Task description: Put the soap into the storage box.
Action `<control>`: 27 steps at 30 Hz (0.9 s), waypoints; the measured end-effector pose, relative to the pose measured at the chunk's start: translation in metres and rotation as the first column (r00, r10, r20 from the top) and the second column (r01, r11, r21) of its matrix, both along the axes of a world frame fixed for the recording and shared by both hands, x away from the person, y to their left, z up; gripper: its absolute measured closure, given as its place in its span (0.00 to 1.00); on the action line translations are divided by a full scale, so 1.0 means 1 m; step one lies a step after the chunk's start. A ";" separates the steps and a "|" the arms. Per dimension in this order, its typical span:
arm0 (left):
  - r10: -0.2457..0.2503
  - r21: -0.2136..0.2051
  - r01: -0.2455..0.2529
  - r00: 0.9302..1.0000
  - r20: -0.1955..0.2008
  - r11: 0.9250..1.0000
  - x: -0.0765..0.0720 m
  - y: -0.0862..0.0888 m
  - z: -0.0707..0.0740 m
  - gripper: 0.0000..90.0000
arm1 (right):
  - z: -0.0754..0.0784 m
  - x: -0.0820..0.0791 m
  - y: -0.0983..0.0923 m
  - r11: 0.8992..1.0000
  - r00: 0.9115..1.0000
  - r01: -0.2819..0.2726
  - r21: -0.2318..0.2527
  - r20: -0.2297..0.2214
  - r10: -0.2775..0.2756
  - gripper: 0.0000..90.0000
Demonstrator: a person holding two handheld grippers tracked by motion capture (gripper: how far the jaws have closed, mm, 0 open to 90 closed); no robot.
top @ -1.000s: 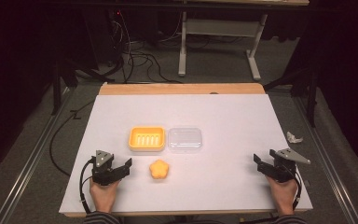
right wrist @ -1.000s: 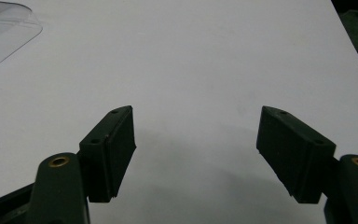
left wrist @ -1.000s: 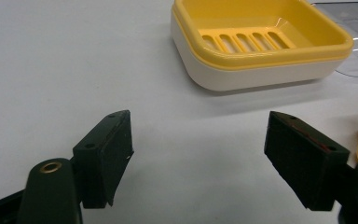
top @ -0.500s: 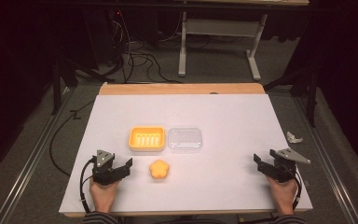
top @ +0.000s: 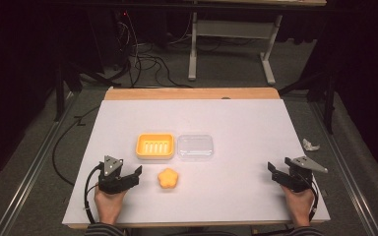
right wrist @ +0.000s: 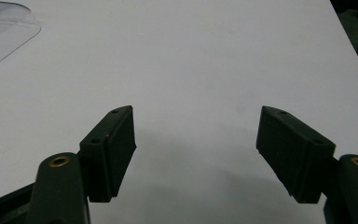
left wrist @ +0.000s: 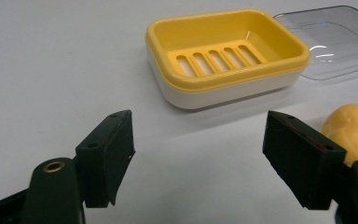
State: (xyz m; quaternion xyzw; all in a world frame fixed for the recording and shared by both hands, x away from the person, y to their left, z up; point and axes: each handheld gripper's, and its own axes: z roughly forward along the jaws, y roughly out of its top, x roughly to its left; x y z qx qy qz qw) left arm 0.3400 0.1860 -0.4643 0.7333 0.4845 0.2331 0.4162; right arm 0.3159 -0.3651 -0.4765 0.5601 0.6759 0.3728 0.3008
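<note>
Both hands rest low on the table, left tool (beside the soap) and right tool gaping, empty.

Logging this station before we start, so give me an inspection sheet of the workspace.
Surface: white table, wooden strip at its far edge.
Job's things: yellow soap dish, empty, slotted floor; clear lid right of it, apart from it or touching cannot be told; flower-shaped yellow soap in front of them.
Clutter: crumpled white scrap just off the table's right edge.
Grippers: left gripper beside the soap, jaws open, empty; right gripper near the right edge, jaws open, empty.
Cables: one trails from each gripper; more on the floor.
Surroundings: dark room, grey carpet, metal table frame behind.
</note>
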 end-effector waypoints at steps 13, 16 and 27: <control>-0.057 -0.056 0.056 0.998 -0.002 0.997 -0.002 -0.013 0.018 0.30 | 0.000 0.000 0.000 1.000 1.000 -0.004 0.007 0.001 0.004 0.32; -0.070 -0.061 0.070 0.998 0.002 0.996 -0.003 -0.016 0.021 0.30 | 0.000 -0.001 0.000 1.000 1.000 -0.001 0.010 0.004 0.001 0.32; -0.123 -0.051 0.123 0.992 0.012 0.991 -0.009 -0.030 0.029 0.30 | 0.000 -0.001 -0.001 1.000 1.000 -0.004 0.009 0.009 0.004 0.32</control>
